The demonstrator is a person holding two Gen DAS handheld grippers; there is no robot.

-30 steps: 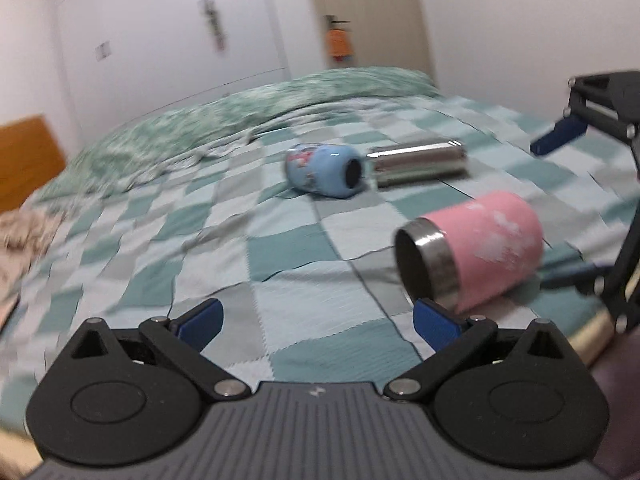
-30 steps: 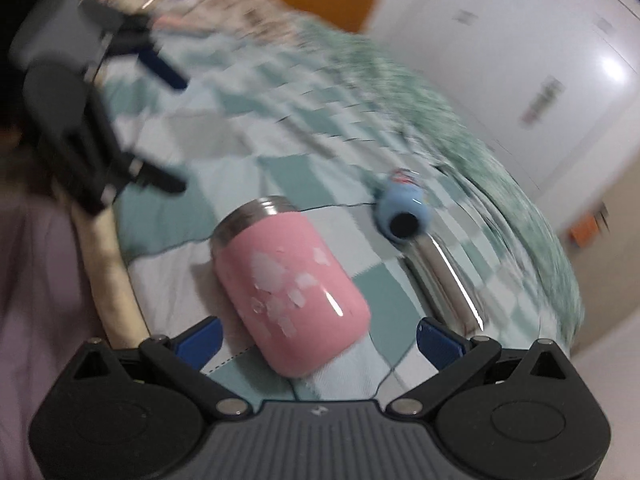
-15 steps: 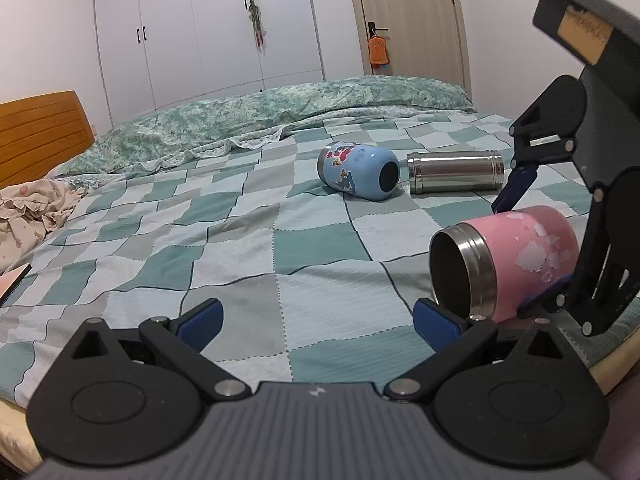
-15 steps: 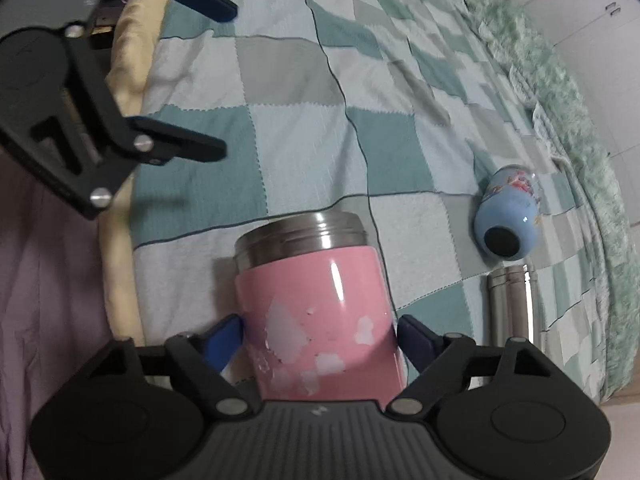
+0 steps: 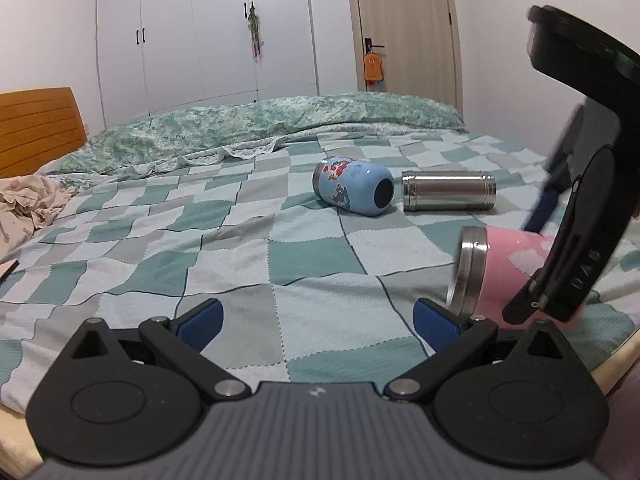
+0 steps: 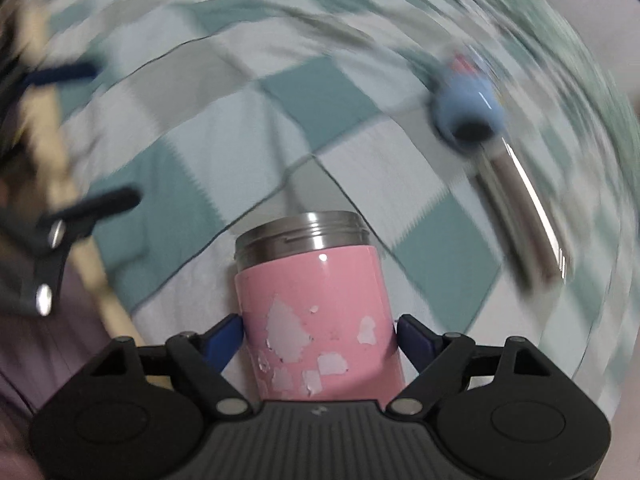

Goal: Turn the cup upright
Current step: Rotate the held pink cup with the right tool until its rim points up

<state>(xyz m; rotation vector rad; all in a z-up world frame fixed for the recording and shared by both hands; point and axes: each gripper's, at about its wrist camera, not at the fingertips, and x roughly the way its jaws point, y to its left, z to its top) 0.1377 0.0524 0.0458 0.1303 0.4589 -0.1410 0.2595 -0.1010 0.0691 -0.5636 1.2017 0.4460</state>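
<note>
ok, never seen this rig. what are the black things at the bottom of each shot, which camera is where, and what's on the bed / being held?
There is no robot here: a person holds a two-finger gripper in each hand, and each carries a fisheye camera looking forward along its blue-padded fingers. In the left wrist view, the left gripper is open and holds nothing. In the right wrist view, the right gripper has its fingers against both sides of the pink cup, near its base. The cup's steel mouth points away from that camera. On the checked bedspread a blue cup and a steel cylinder lie on their sides.
</note>
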